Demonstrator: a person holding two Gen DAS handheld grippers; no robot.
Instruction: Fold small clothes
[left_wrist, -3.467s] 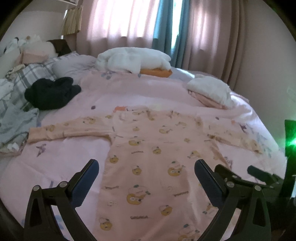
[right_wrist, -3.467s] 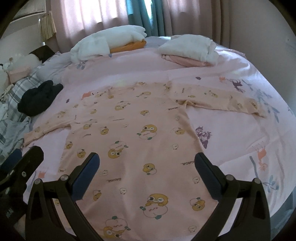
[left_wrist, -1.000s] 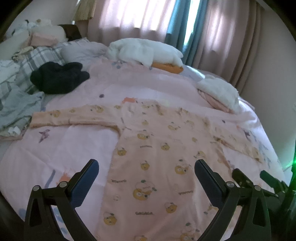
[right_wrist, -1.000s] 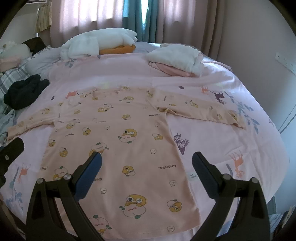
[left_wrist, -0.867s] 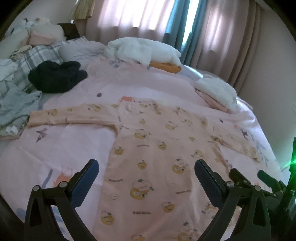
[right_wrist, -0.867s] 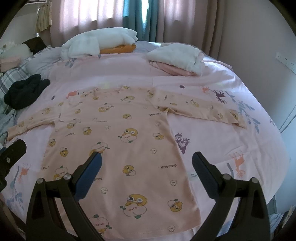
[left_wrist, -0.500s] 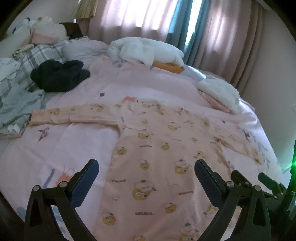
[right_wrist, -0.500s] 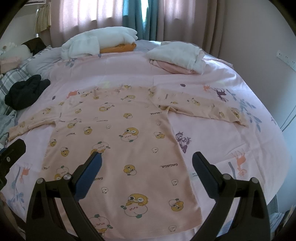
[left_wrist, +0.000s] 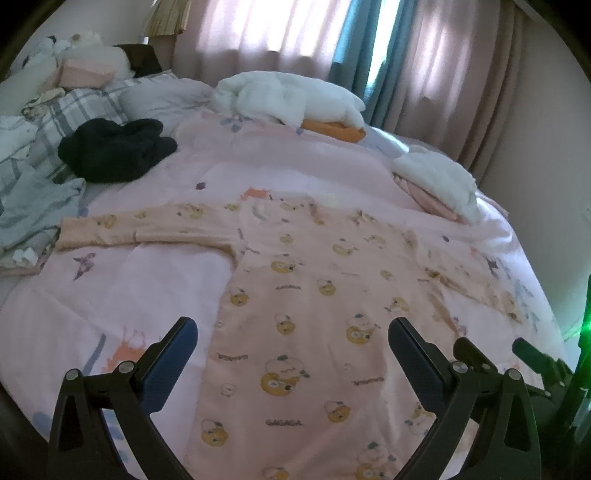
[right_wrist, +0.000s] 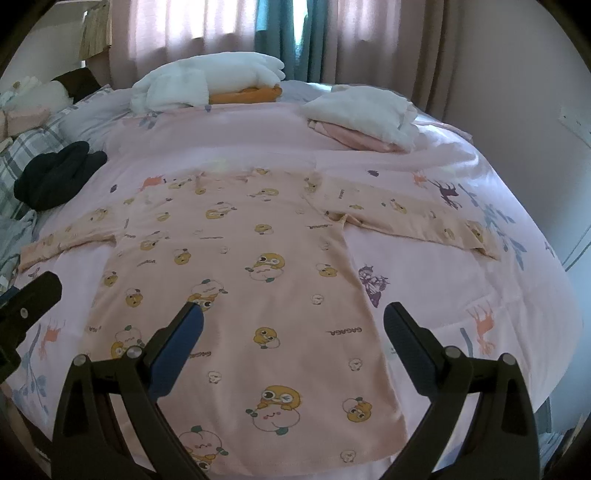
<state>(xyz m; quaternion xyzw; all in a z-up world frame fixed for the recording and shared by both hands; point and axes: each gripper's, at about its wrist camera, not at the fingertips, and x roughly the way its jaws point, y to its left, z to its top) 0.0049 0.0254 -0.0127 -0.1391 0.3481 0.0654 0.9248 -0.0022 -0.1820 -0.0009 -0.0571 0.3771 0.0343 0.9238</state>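
Observation:
A peach long-sleeved shirt (left_wrist: 314, 295) (right_wrist: 240, 266) printed with cartoon ducks lies flat and spread out on the pink bed sheet (left_wrist: 147, 288) (right_wrist: 461, 295), both sleeves stretched sideways. My left gripper (left_wrist: 291, 332) hovers open above the shirt's lower left part, nothing between its fingers. Over the lower hem my right gripper (right_wrist: 293, 314) is open too, holding nothing. Part of the left gripper shows at the left edge of the right wrist view.
A folded white and pink stack (right_wrist: 365, 118) (left_wrist: 436, 184) sits at the back right. White bedding on an orange cushion (right_wrist: 207, 81) lies by the curtains. A black garment (left_wrist: 114, 147) (right_wrist: 55, 173) and plaid bedding (left_wrist: 55, 118) occupy the left side.
Both grippers have drifted slightly over the shirt and stay open. The shirt has not moved.

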